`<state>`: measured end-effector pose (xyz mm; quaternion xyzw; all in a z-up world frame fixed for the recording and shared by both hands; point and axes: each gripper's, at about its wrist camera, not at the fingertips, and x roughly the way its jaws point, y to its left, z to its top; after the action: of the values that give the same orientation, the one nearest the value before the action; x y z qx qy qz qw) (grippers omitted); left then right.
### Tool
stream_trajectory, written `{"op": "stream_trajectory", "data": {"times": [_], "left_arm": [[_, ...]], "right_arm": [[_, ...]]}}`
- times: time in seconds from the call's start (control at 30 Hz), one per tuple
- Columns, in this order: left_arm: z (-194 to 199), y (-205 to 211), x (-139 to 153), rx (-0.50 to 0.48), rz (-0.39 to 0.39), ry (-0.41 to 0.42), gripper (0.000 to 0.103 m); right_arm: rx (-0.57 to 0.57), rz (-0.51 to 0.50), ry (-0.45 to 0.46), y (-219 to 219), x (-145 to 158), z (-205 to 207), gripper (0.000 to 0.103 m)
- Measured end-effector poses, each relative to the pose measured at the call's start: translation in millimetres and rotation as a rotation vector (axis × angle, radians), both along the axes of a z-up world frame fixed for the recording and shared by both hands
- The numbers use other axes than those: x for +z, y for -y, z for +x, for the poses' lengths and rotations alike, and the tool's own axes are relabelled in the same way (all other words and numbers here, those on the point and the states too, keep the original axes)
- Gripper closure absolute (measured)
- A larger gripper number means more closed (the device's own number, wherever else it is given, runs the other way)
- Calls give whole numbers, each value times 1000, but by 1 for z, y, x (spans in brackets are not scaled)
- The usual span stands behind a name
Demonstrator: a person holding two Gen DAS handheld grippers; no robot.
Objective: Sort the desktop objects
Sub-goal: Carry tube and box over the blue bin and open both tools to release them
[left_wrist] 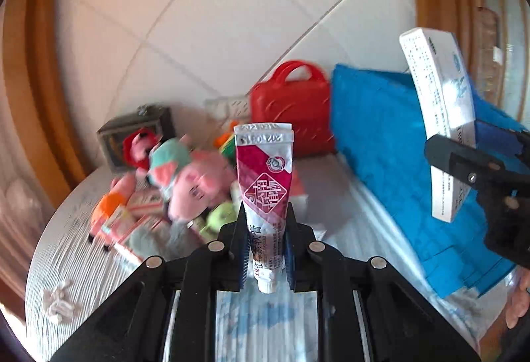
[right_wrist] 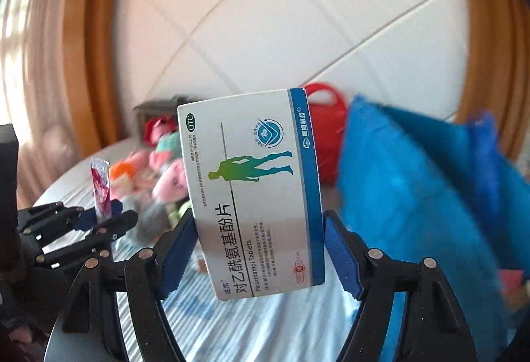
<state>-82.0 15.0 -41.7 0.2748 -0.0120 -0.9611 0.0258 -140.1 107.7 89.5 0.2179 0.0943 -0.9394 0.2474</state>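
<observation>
While each claw grips, crimped tube (left_wrist: 265, 183) and flat carton (right_wrist: 255, 189) stand upright.

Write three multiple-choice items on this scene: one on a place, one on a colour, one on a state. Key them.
1. Where does the red case stand?
A. beside the blue bag
B. on the plush toys
C. inside the blue bag

2. What colour is the figure printed on the tablet box?
A. red
B. green to blue
C. black

3. What does the left gripper hold?
A. nothing
B. a plush toy
C. a tube

Key: A, the case touches the bag's left side; B, the print fades green to blue; C, the pads clamp the tube.
</observation>
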Motion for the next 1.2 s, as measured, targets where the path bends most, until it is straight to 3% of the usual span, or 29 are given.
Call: {"op": "stream_trajectory", "data": {"times": [0.2,0.4,0.67,0.9,1.2], "left_arm": [[-12,-78,33,-139,4,-81,86],[-27,-168,65,-252,16,-138,86],[-42,-275,76,-362,14,-42,86],[-45,-315,68,-393,-13,15,86],[-49,-325,66,-395,-14,31,86]], "right_arm": [[-187,-41,-135,-71,45,13,28],[-381,-25,-197,-148,58,3,28],[-531,3,-158,-242,51,-14,28],[-556,18,-103,-296,38,-32,28],[-560,46,-77,-310,31,-54,28]]}}
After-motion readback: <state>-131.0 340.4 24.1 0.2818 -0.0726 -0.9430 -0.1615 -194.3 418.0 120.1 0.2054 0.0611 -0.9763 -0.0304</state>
